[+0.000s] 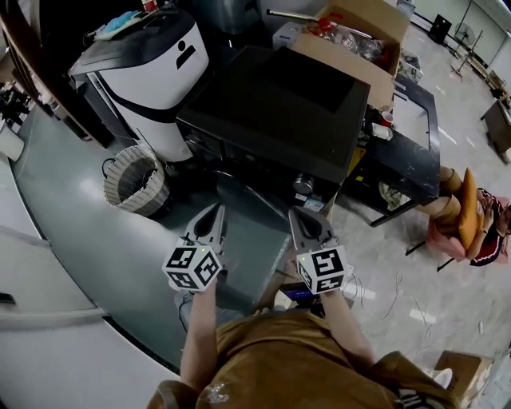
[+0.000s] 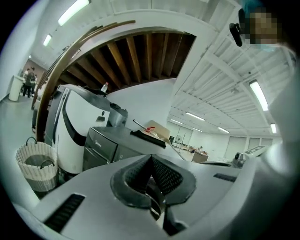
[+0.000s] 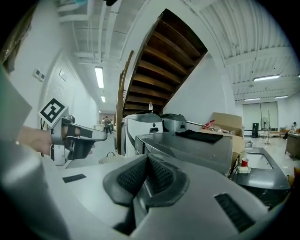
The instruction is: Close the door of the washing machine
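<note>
From where I stand, the left gripper (image 1: 215, 209) and the right gripper (image 1: 295, 212) are held side by side just in front of the dark washing machine (image 1: 279, 112), fingers pressed together on nothing, probably because a door gets pushed shut, not gripped.

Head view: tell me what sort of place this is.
Likely a workshop or lab hall: a washing machine on bare grey floor, a cluttered cardboard box beside it, a wooden staircase nearby.

Head view overhead, gripper views level — washing machine (image 1: 275, 112) shared
</note>
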Motion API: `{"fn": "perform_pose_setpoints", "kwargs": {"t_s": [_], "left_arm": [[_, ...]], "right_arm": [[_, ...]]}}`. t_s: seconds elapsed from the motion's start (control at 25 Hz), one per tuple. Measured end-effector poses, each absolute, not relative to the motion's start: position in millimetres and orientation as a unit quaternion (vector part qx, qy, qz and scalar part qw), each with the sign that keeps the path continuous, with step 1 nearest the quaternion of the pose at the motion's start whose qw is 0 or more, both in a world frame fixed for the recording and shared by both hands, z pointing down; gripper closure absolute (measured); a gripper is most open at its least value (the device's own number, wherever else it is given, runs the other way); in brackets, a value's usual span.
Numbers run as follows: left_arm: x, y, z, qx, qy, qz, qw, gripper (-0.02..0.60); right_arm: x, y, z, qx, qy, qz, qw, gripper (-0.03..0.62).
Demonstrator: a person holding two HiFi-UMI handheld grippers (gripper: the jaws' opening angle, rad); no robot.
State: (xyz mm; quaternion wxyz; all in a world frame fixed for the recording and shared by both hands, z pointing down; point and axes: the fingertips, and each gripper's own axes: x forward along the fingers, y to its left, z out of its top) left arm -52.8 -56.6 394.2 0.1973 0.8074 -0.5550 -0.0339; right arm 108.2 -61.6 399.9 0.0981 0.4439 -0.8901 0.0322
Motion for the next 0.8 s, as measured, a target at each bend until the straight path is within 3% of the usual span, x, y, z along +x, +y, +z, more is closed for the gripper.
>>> {"fn": "perform_pose_setpoints", "kwargs": {"t_s": [0.24,0.8], "left_arm": [[-70.7,-51.3,388.9,0.794,-0.592,0.002,0.141,0.557],[-74.8,-55.3,390.3,0.793,-0.591,-0.008,0.147,0.557]], "right_arm": [[96.6,-59.5,399.7,0.434,-0.895,0.029,0.096,0.582],[95.9,-63.5,403.1,0.434,-0.894,0.031,0.106,0.582]]}}
